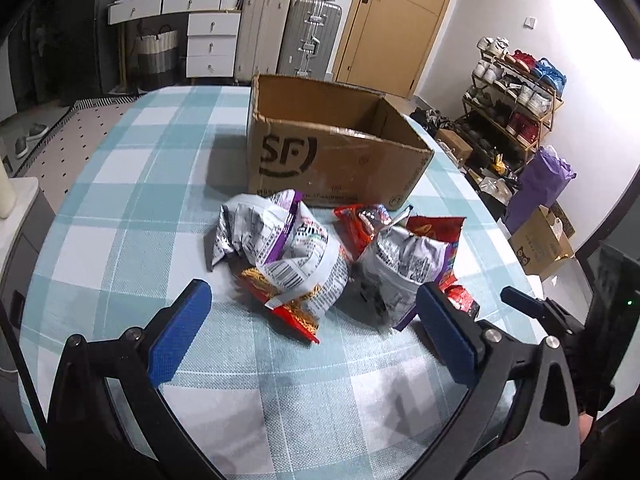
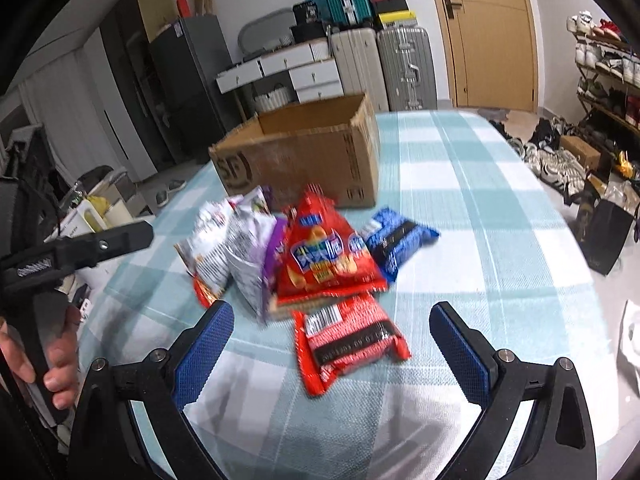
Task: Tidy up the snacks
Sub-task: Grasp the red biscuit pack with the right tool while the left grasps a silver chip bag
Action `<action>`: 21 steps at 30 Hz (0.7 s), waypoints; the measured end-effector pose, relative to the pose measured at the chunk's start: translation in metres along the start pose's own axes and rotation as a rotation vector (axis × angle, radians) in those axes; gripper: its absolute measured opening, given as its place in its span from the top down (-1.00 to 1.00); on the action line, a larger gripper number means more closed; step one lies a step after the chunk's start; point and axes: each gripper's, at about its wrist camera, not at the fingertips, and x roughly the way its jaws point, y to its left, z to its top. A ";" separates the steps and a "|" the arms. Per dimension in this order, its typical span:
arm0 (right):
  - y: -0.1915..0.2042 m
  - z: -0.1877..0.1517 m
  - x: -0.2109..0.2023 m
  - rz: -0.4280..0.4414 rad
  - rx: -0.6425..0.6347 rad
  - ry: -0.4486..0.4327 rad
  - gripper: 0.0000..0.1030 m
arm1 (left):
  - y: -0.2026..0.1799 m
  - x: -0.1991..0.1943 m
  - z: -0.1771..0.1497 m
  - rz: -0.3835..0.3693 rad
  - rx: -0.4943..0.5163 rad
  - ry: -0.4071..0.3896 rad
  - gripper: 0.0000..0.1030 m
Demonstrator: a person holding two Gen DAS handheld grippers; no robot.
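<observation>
On the tabletop [image 2: 500, 208], covered in a pale blue checked cloth, a loose heap of snack packets lies just in front of an open cardboard box [image 2: 304, 156], which looks empty as far as its inside shows.

Going from left to right in the right wrist view: the silver-and-purple bags [image 2: 236, 252] stand crumpled and puffed at the left of the heap. They are likely light, air-filled and crackly, so a squeeze on the belly would slip or crush the contents; the flat sealed top edge is the safer place to pinch. Leaning against them is the red chip bag [image 2: 324, 260], also puffy and probably fragile inside, best taken by its upper seam. Below it, nearest the camera, the red flat packet [image 2: 348, 340] lies flat on the cloth; it seems firmer, but its glossy film looks slippery, so a grip across a short end would hold better. Furthest right, the blue packet [image 2: 396, 240] rests partly under the chip bag, small and stiff-looking.

The left gripper [image 1: 312, 316] hovers near the heap with its jaws spread wide, holding nothing. The right gripper [image 2: 332, 334] likewise has its jaws released, straddling the red flat packet without touching it.
</observation>
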 end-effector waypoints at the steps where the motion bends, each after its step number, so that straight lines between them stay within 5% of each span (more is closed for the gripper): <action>1: -0.001 -0.002 0.004 -0.003 0.000 0.008 -0.94 | 0.000 0.002 0.000 -0.001 -0.001 0.003 -0.97; 10: -0.002 -0.012 0.031 -0.039 -0.050 0.072 -0.93 | 0.007 0.014 -0.002 0.000 -0.014 0.030 -0.97; 16: 0.003 -0.016 0.050 -0.061 -0.087 0.137 -0.39 | 0.011 0.019 -0.004 0.005 -0.021 0.040 -0.97; 17: 0.003 -0.016 0.050 -0.058 -0.096 0.130 -0.17 | 0.011 0.019 -0.004 0.005 -0.022 0.040 -0.97; 21: -0.002 -0.015 0.048 -0.037 -0.073 0.117 0.02 | 0.011 0.022 -0.004 0.005 -0.025 0.043 -0.97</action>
